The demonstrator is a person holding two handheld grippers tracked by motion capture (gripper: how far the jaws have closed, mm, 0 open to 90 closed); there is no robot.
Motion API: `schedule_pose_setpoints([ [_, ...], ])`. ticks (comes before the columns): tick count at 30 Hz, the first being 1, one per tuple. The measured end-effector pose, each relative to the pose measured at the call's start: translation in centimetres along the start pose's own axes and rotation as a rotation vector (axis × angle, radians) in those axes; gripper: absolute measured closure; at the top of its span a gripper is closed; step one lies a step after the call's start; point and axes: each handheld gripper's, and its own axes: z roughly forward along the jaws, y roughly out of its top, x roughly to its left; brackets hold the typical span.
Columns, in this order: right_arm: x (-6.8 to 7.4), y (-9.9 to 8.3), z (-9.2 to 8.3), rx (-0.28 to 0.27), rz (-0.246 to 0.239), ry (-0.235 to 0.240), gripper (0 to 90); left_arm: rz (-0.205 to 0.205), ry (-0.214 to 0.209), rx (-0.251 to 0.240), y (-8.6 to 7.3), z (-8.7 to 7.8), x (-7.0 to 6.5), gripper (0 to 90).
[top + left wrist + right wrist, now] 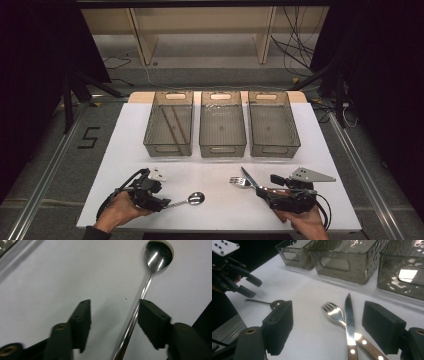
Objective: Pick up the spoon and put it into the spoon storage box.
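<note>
Three smoked translucent plastic bins with cut-out handles stand side by side in the upper middle of the high view. The left bin point(169, 123) holds two thin brown sticks point(174, 124) lying lengthwise. The middle bin point(222, 124) and the right bin point(272, 124) show bare floors.

The left gripper point(165, 202), black with a trailing cable, sits at the lower left of the high view in the person's left hand point(117, 212), pointing toward frame right. Its jaws stand spread apart. In the left gripper view, the polished steel spoon point(140, 300) lies on the table between them, its handle running close along the right-hand jaw and its bowl at the upper right of the frame; no pad presses on it.

The right gripper point(262, 189), topped by a grey three-cornered plate, sits at the lower right of the high view, pointing toward frame left. Its jaws are also spread. The steel fork point(334, 312) and the wooden-handled knife point(349, 317) lie crossed between them, ungripped.

The white tabletop point(220, 207) is bare between the bins and the cutlery. Both hands rest near its lower edge.
</note>
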Motion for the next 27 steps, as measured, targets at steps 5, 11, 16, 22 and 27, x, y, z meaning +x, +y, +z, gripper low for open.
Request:
schedule_pose_setpoints([
  [5, 0.0, 0.0, 0.0, 0.001, 0.0, 0.0, 25.7, 0.011, -0.003, 0.038, 0.5, 0.3, -0.3, 26.3],
  [11, 0.0, 0.0, 0.0, -0.001, 0.0, 0.001, 25.7, 0.041, 0.002, 0.072, 1.0, 0.8, -0.8, 19.6],
  [16, 0.0, 0.0, 0.0, -0.003, -0.001, 0.002, 25.7, 0.072, 0.006, 0.113, 1.1, 1.2, -0.8, 18.1],
  [22, 0.0, 0.0, 0.0, -0.002, -0.001, 0.004, 25.7, 0.107, 0.02, 0.164, 1.1, 1.3, -1.0, 29.0],
  [27, 0.1, 0.0, 0.0, 0.001, 0.0, 0.005, 25.7, 0.138, 0.009, 0.2, 1.2, 1.5, -1.2, 38.7],
])
